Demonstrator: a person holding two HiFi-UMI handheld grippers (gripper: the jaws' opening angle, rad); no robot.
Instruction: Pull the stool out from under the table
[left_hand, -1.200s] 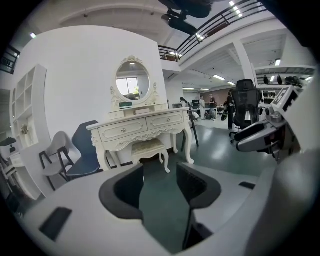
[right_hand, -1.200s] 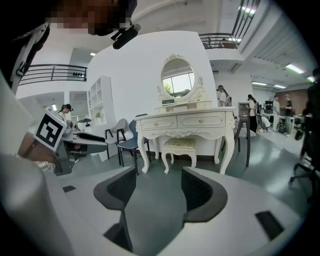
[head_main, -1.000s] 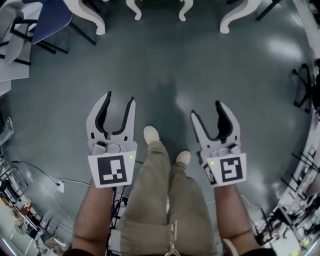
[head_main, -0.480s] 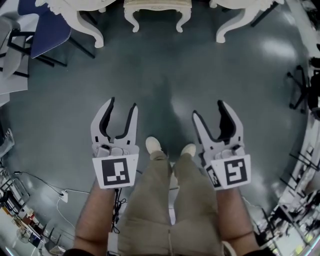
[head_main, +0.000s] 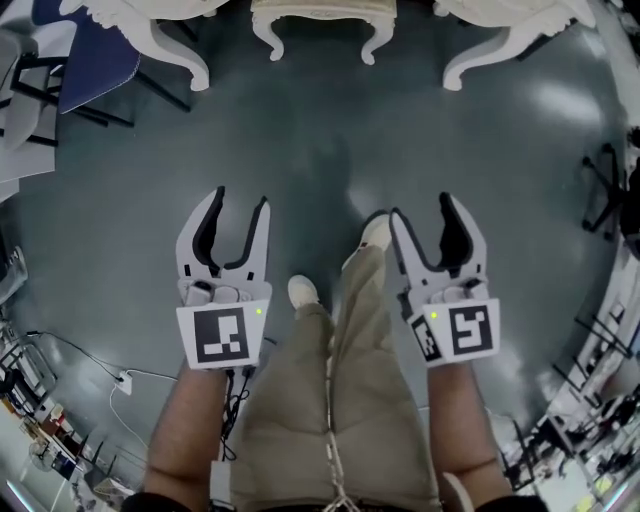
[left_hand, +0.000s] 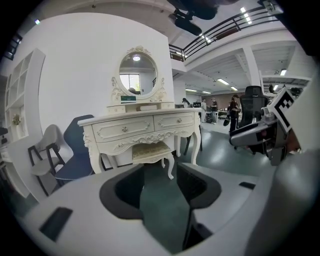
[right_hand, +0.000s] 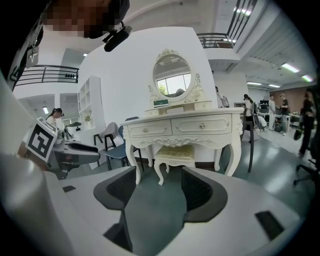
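Note:
A cream stool (head_main: 322, 14) (left_hand: 152, 150) (right_hand: 175, 154) with carved legs and a padded seat stands tucked under a white dressing table (left_hand: 142, 125) (right_hand: 181, 128) with an oval mirror. Only its front legs and seat edge show at the top of the head view. Both grippers hang well short of it above the grey floor. My left gripper (head_main: 235, 220) is open with nothing between its jaws. My right gripper (head_main: 428, 226) is open and empty too. The person's legs and white shoes (head_main: 303, 292) lie between the grippers.
Dark blue and grey chairs (head_main: 70, 60) (left_hand: 65, 150) stand left of the table. Black office chairs (head_main: 605, 170) and clutter line the right side. Cables and a power strip (head_main: 122, 380) lie on the floor at the lower left. People stand far off in the hall (left_hand: 232, 107).
The person has stepped forward: the right foot has swung ahead beside the right gripper. The table and stool legs have shifted slightly in the head view. Both grippers stay open.

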